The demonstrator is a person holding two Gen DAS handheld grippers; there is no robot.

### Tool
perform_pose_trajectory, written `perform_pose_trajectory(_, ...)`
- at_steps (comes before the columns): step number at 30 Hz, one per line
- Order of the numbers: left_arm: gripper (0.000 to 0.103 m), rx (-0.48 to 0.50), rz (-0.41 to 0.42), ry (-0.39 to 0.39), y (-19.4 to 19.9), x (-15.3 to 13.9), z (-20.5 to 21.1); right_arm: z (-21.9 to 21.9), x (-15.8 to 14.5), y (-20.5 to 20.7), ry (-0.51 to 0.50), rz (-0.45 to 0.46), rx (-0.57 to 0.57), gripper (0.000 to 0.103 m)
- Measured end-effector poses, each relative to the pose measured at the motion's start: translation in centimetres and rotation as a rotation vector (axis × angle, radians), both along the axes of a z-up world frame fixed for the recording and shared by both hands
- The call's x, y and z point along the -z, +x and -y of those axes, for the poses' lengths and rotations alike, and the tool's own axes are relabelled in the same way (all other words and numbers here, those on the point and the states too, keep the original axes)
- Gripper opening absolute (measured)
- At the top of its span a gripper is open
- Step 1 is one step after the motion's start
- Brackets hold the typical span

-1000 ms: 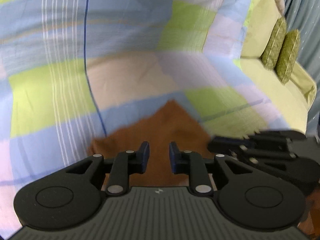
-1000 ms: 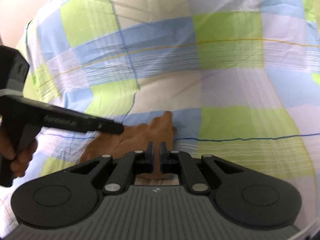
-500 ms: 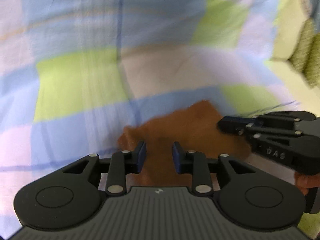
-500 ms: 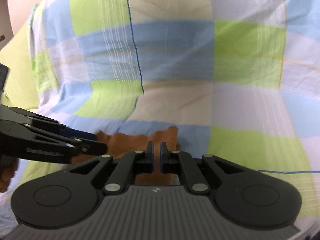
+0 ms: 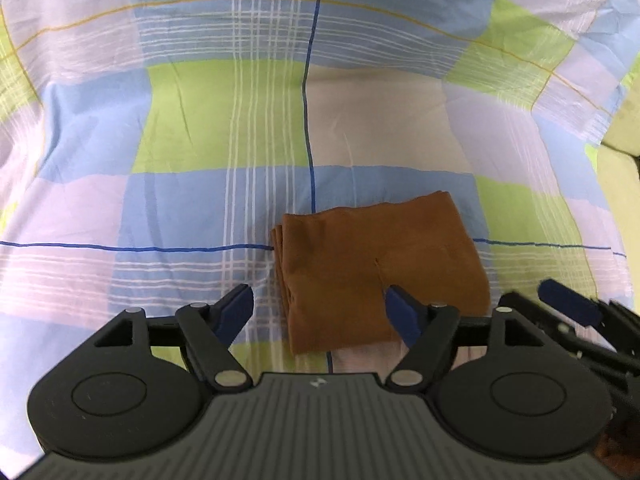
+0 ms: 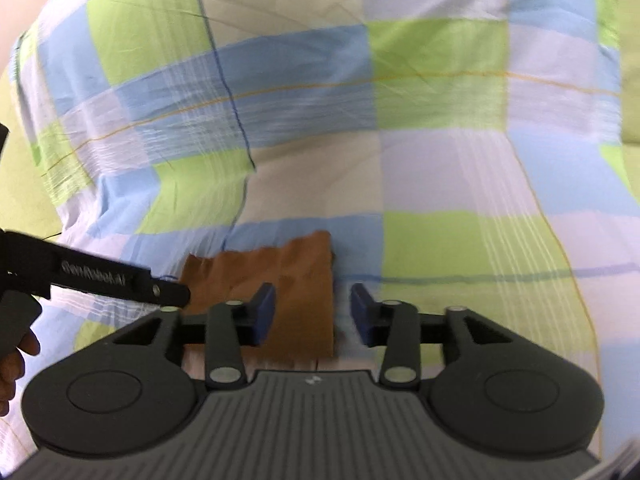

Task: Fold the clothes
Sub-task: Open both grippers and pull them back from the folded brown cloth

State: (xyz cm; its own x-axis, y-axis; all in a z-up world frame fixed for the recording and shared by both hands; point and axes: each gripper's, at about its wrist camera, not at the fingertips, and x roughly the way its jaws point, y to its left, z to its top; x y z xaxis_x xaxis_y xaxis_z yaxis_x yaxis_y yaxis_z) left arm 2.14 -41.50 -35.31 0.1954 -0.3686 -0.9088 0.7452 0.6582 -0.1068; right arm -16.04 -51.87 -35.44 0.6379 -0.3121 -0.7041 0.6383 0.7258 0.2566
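While both tools hang above it, the brown garment (image 5: pixel 380 268) lies folded into a compact, stacked rectangle on the checked bedsheet (image 5: pixel 224 120), its layered edges showing along its left side in the left wrist view. Plain rust-brown cloth, slightly rumpled, with a small crease near the middle.

Seen from the left wrist, its long axis runs roughly across the picture, the far edge tilted up toward the right; the near left corner points back toward the camera.

Left tool (image 5: pixel 320 312): jaws opening, wide apart, the garment's near edge lying below and between them with no pad pressing on it. Right tool (image 6: pixel 313 314): jaws also opening, apart, straddling the garment's right edge without gripping it. The right tool's tip shows at the right of the left wrist view, just beside the garment.

Around the garment the sheet spreads flat and bare to the far side and to the left. A yellow-green cover (image 5: pixel 618 184) lies past the sheet's right edge.
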Motion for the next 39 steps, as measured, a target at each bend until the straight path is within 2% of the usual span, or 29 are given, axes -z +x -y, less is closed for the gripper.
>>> perform_pose_trajectory(2,0.079,0.005,0.004,0.018,-0.3,-0.2,-0.1,-0.3,0.0,-0.3,0.022,-0.015,0.025,0.076)
perform_pose_trajectory(5,0.079,0.009,0.01,0.038,-0.8,-0.4,-0.4,-1.0,-0.3,-0.3,0.033,-0.041,0.06,0.093)
perform_pose_trajectory(9,0.079,-0.001,0.002,0.042,-1.7,-0.9,-1.3,-1.5,-0.9,-0.7,0.03,-0.046,0.105,0.101)
perform_pose_trajectory(12,0.079,-0.008,-0.008,0.029,-2.4,-1.2,-2.1,-2.0,-1.8,-1.3,0.021,-0.026,0.139,0.101)
perform_pose_trajectory(16,0.079,-0.026,0.001,0.053,-3.3,-1.6,-3.1,-2.9,-2.9,-2.0,0.007,-0.029,0.148,0.102)
perform_pose_trajectory(22,0.079,-0.06,0.011,0.056,-4.8,-2.1,-4.1,-3.6,-3.8,-3.5,0.047,-0.028,0.168,0.102)
perform_pose_trajectory(29,0.079,-0.11,0.012,0.059,-8.2,-1.7,-4.4,-3.4,-4.0,-5.9,0.036,-0.055,0.095,0.102)
perform_pose_trajectory(34,0.079,-0.152,0.026,0.071,-11.6,-2.5,-5.5,-3.2,-4.7,-8.5,0.046,-0.046,0.066,0.102)
perform_pose_trajectory(39,0.079,-0.18,0.017,0.068,-13.2,-3.3,-6.1,-3.4,-5.4,-10.2,0.046,-0.043,0.029,0.102)
